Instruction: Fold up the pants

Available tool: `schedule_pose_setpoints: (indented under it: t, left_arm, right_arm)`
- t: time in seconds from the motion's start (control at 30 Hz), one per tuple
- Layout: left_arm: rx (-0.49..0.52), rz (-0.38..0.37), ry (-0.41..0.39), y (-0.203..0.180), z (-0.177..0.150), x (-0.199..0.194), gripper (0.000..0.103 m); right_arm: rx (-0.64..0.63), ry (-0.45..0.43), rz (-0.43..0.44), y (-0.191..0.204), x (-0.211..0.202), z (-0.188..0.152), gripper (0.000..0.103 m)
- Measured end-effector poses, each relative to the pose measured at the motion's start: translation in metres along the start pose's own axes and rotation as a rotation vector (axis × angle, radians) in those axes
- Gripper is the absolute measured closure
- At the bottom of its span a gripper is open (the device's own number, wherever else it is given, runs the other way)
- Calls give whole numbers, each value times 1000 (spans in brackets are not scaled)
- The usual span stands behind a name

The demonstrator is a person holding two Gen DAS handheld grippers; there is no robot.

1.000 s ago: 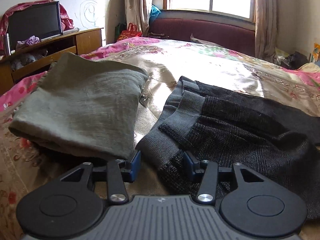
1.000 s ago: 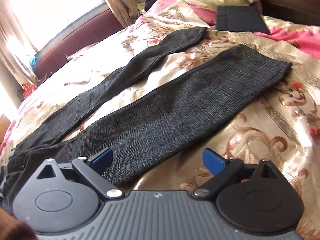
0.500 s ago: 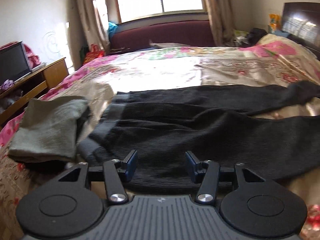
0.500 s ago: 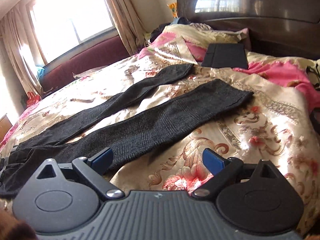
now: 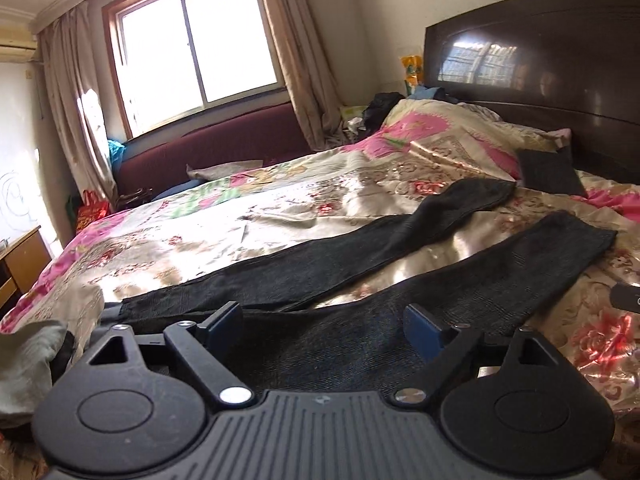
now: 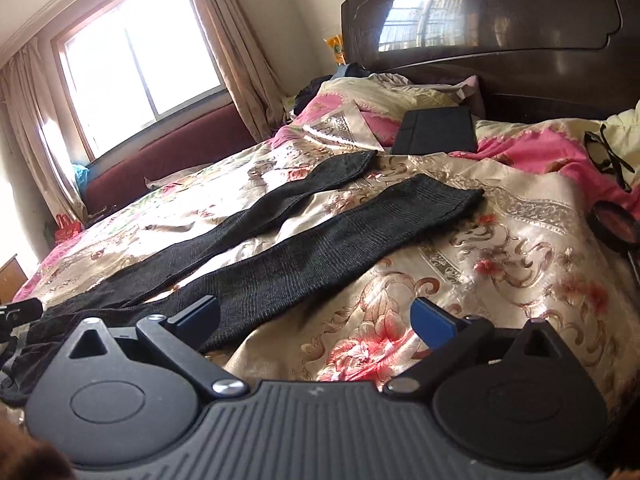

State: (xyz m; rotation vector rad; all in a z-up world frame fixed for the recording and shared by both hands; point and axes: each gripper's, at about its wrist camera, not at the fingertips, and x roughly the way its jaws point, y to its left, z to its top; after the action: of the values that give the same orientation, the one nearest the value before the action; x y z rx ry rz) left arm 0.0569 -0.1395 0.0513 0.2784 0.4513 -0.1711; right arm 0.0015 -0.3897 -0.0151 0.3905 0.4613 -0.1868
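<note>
Dark grey knit pants [image 5: 360, 264] lie spread flat on the flowered bedspread [image 5: 240, 224], both legs running toward the headboard and splayed apart. My left gripper [image 5: 324, 326] hovers over the waist end, its jaws opening wide with nothing between them. In the right wrist view the same pants [image 6: 320, 248] stretch away to the upper right. My right gripper [image 6: 316, 318] stands open just above the bedspread [image 6: 500, 264], beside the near leg, holding nothing.
A folded grey-green garment [image 5: 28, 364] lies at the left by the waist. A dark flat case [image 6: 436, 130] rests near the pillows, glasses [image 6: 608, 156] and a round compact [image 6: 614, 224] at the right. The dark headboard [image 6: 500, 20] and a window [image 5: 192, 52] bound the bed.
My left gripper swung right from the folded garment and waistband to look along the legs, rose a little, and its jaws widened. The right gripper tilted up and drew back slightly, staying open.
</note>
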Motion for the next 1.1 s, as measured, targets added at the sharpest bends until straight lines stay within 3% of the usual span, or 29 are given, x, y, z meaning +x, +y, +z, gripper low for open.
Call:
schedule_pose_setpoints:
  t: [0.13,0.4,0.53,0.77,1.0,1.1]
  left_arm:
    - [-16,-29,10,-20,5,12,3]
    - [86,-19,45,-55,-3,21,1]
    - [171,30,58,-76,-5,25,0]
    - [209,-12,64,-97,-2,24,0]
    - [137,-72,81,-102,7,30,0]
    - [85,-83,137,-96,5,40,0]
  right_arm:
    - [-57,0,-11,3,4,-8,3]
    - [-112,-8,12,8,8,-14,3]
    - [-97,-21,30,4,4,-13,3]
    - [-21,-15,34,-12,5,-9,3]
    - [-30,19,31,-9,12,-10,3]
    - [-82,18,22,0,14,-13,3]
